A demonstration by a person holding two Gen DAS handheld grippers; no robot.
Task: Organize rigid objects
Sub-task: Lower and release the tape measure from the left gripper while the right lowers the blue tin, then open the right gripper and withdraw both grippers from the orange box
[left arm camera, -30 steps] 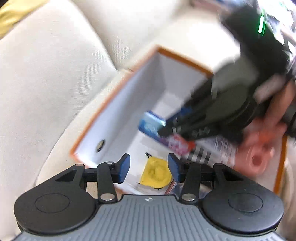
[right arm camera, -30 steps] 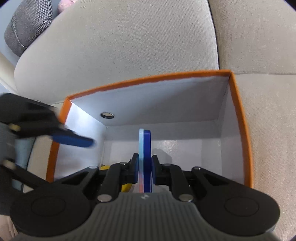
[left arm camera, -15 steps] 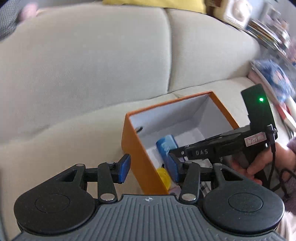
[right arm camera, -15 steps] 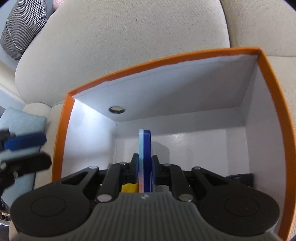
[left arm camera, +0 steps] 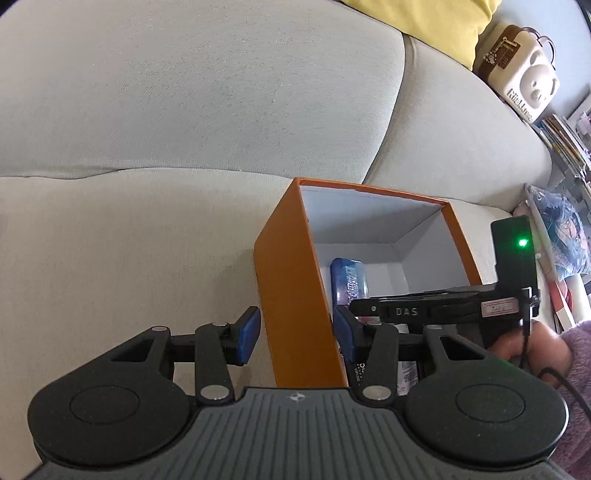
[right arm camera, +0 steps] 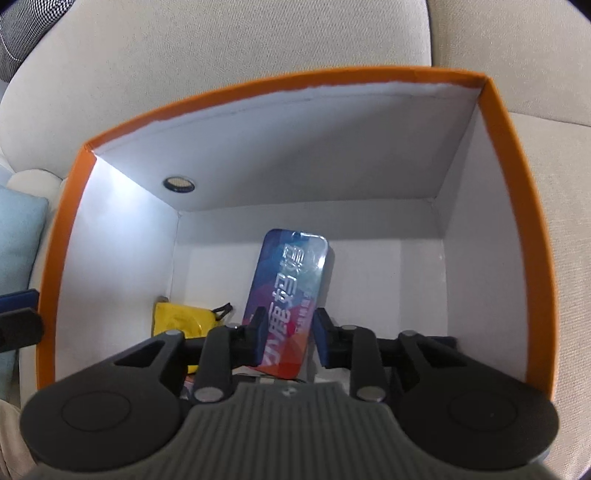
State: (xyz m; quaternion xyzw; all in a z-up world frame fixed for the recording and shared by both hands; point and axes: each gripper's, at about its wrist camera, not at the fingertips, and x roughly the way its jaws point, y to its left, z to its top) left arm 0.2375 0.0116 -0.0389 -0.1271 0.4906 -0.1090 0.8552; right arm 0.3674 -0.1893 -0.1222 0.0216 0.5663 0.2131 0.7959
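Box (right arm camera: 495, 155), orange, on sofa | blue tin (right arm camera: 288, 295) lay inside, beside yellow item (right arm camera: 181, 321) | my right gripper (right arm camera: 286, 338) jaws opening around tin, pads clear | left gripper (left arm camera: 295, 332) jaws apart, straddling box wall

Right gripper (right arm camera: 286, 334) jaws opening.

1. A home living room: a beige upholstered sofa (left arm camera: 184, 110) with seat and back cushions fills both views.
2. A yellow cushion (left arm camera: 424, 22) and a cream bear-faced bag (left arm camera: 517, 74) sit atop the sofa back.
3. Stacked books (left arm camera: 565, 140) stand at the right edge.
4. A pale blue pillow (right arm camera: 18, 251) lies beside the seat.
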